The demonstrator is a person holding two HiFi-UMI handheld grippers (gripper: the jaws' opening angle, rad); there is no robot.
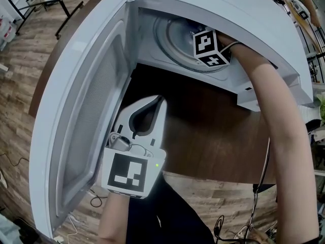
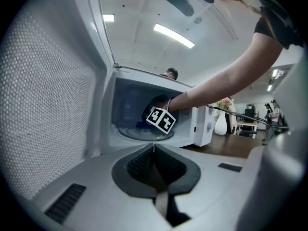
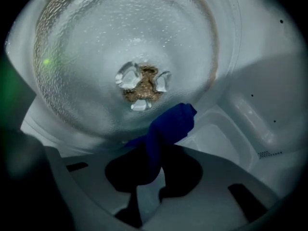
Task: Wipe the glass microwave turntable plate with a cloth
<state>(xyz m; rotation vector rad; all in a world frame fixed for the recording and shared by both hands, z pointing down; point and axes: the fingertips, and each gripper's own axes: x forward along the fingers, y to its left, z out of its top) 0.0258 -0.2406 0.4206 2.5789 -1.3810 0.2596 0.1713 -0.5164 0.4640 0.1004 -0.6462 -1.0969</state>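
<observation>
Right tongs (image 3: pixel 150 170) were clenched on the blue cloth (image 3: pixel 169 125), which stuck out ahead and a bit right, its tip over the near rim of the glass turntable plate (image 3: pixel 96 57). So the plate lay straight ahead of them, inside the microwave (image 1: pixel 213 4). Left tongs (image 1: pixel 152 105) were closed on nothing, well back outside. Count: one plate, one cloth, two tongs, right one way nearer.

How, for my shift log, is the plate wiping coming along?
Done: the microwave door stands open and the right gripper, inside, is shut on the blue cloth. In hand: the cloth lies at the near edge of the glass plate. Left: likely most wiping; a brown patch shows at its centre. The left gripper idles shut.
</observation>
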